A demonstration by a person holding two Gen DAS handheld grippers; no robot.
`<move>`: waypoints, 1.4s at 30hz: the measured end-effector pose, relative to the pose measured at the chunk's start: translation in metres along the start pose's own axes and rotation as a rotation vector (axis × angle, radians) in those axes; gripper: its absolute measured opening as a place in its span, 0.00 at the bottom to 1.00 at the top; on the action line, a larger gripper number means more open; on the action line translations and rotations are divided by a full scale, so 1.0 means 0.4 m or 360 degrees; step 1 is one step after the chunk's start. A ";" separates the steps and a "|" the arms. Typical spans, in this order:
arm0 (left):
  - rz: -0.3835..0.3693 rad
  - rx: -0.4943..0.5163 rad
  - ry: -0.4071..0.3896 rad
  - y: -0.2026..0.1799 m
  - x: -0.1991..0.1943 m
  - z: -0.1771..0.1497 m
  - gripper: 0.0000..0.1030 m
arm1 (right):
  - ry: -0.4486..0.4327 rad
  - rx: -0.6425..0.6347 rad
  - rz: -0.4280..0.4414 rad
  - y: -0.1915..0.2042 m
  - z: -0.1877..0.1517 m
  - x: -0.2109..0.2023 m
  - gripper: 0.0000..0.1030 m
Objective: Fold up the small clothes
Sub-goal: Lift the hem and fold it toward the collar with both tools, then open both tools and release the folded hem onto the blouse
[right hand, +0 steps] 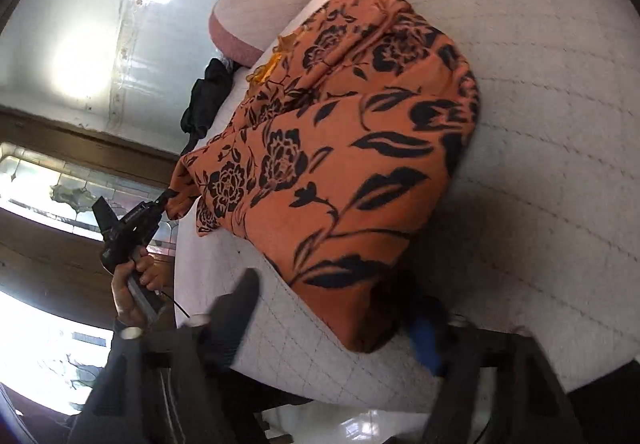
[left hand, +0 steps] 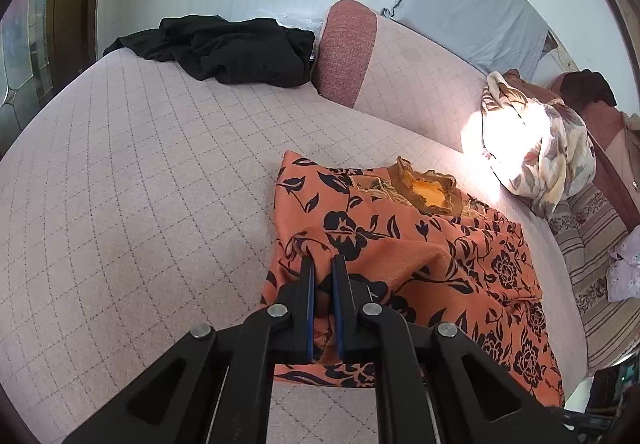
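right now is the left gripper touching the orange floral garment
Touching. The left wrist view shows the left gripper with its jaws shut on a pinched fold of the orange floral garment; the right wrist view shows the same pinch.

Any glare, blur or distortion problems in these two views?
Left wrist view: sharp, but sunlight blows out the patterned blanket by the sofa back; fisheye bends the quilted cover's grid. Right wrist view: heavy motion blur, worst on the right gripper and the near edge of the orange floral garment; glare on the wall and windows.
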State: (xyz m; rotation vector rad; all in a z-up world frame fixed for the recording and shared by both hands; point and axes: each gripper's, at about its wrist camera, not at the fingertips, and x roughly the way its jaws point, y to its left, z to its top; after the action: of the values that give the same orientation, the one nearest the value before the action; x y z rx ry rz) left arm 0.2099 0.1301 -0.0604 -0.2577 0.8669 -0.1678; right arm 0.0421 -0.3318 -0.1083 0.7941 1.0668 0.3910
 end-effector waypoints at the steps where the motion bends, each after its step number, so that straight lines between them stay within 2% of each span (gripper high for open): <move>1: -0.0002 0.0005 -0.0001 0.001 -0.004 0.001 0.07 | 0.0002 0.0005 -0.0001 0.005 0.014 0.007 0.10; 5: -0.0037 0.0055 -0.0095 -0.004 -0.043 0.025 0.07 | -0.0081 -0.0078 0.0170 0.065 0.090 -0.037 0.07; 7: -0.0076 0.0059 -0.0166 -0.008 -0.061 0.057 0.07 | -0.0178 -0.0108 0.0268 0.096 0.167 -0.080 0.07; 9: -0.0097 0.0021 -0.0218 -0.010 -0.055 0.113 0.07 | -0.0290 -0.0105 0.0379 0.117 0.275 -0.109 0.07; 11: -0.0087 -0.0014 -0.0220 -0.013 -0.006 0.173 0.07 | -0.0416 -0.0037 0.0450 0.117 0.421 -0.106 0.07; 12: -0.0043 -0.0036 -0.0210 -0.011 0.034 0.200 0.07 | -0.0463 0.0020 0.0454 0.109 0.492 -0.079 0.07; 13: 0.0039 -0.0085 -0.0201 -0.002 0.083 0.223 0.07 | -0.0491 0.0068 0.0398 0.088 0.566 -0.039 0.08; 15: 0.0167 -0.0175 -0.0114 0.027 0.181 0.245 0.08 | -0.0397 0.0157 0.0206 0.025 0.669 0.076 0.35; 16: 0.0195 -0.0203 -0.0015 0.042 0.220 0.243 0.15 | -0.0357 0.0230 0.0023 -0.009 0.681 0.124 0.73; 17: 0.0197 -0.0214 0.0049 0.056 0.236 0.231 0.24 | -0.0359 0.0282 -0.0061 -0.030 0.666 0.149 0.76; 18: 0.0180 -0.0209 0.0031 0.067 0.229 0.217 0.28 | -0.0352 0.0271 0.0001 -0.042 0.637 0.162 0.76; 19: 0.0191 -0.0193 -0.0029 0.080 0.207 0.199 0.36 | -0.0349 0.0222 0.0013 -0.043 0.605 0.162 0.75; 20: 0.0240 -0.0179 -0.0081 0.093 0.179 0.178 0.46 | -0.0376 0.0158 -0.0058 -0.035 0.573 0.153 0.75; 21: 0.0269 -0.0180 -0.0123 0.107 0.146 0.161 0.49 | -0.0405 0.0062 -0.0124 -0.024 0.537 0.137 0.75; 23: 0.0225 -0.0222 -0.0162 0.133 0.084 0.117 0.52 | -0.0404 -0.0037 -0.0200 -0.015 0.490 0.120 0.75; 25: 0.0139 -0.0210 -0.0092 0.136 0.061 0.072 0.52 | -0.0340 -0.0155 -0.0308 -0.011 0.467 0.119 0.75; 26: 0.0085 -0.0180 -0.0017 0.128 0.066 0.046 0.53 | -0.0317 -0.0192 -0.0345 -0.016 0.469 0.117 0.75; 30: -0.0050 -0.0030 0.0207 0.066 0.152 -0.031 0.53 | -0.0221 -0.0203 -0.0320 -0.058 0.510 0.121 0.75; 31: -0.0067 -0.0027 0.0270 0.056 0.183 -0.041 0.53 | -0.0168 -0.0204 -0.0299 -0.057 0.514 0.139 0.76; 32: -0.0045 -0.0005 0.0323 0.043 0.221 -0.053 0.52 | -0.0124 -0.0234 -0.0352 -0.056 0.523 0.166 0.76; 33: 0.0011 0.0037 0.0254 0.029 0.226 -0.056 0.52 | -0.0111 -0.0246 -0.0410 -0.054 0.525 0.183 0.76; 34: 0.0072 0.0102 0.0230 0.010 0.229 -0.053 0.42 | -0.0101 -0.0252 -0.0419 -0.052 0.524 0.189 0.74; 35: 0.0144 0.0153 0.0252 -0.006 0.236 -0.045 0.26 | -0.0103 -0.0253 -0.0436 -0.046 0.526 0.193 0.58; 36: 0.0140 0.0160 0.0271 -0.014 0.239 -0.033 0.14 | -0.0066 -0.0238 -0.0429 -0.041 0.530 0.198 0.36; 37: 0.0118 0.0143 0.0283 -0.017 0.237 -0.017 0.11 | -0.0017 -0.0215 -0.0397 -0.036 0.533 0.202 0.24; 40: 0.0123 0.0126 0.0231 -0.026 0.194 0.027 0.10 | -0.0027 -0.0227 -0.0405 0.005 0.534 0.175 0.22; 42: 0.0096 0.0111 0.0158 -0.032 0.126 0.027 0.09 | -0.0066 -0.0191 -0.0348 0.030 0.532 0.136 0.22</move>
State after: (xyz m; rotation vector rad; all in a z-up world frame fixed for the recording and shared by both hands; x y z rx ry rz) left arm 0.2498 0.1069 -0.0867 -0.1587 0.9642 -0.1557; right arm 0.2565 -0.3712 -0.0804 0.5698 1.0686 0.2493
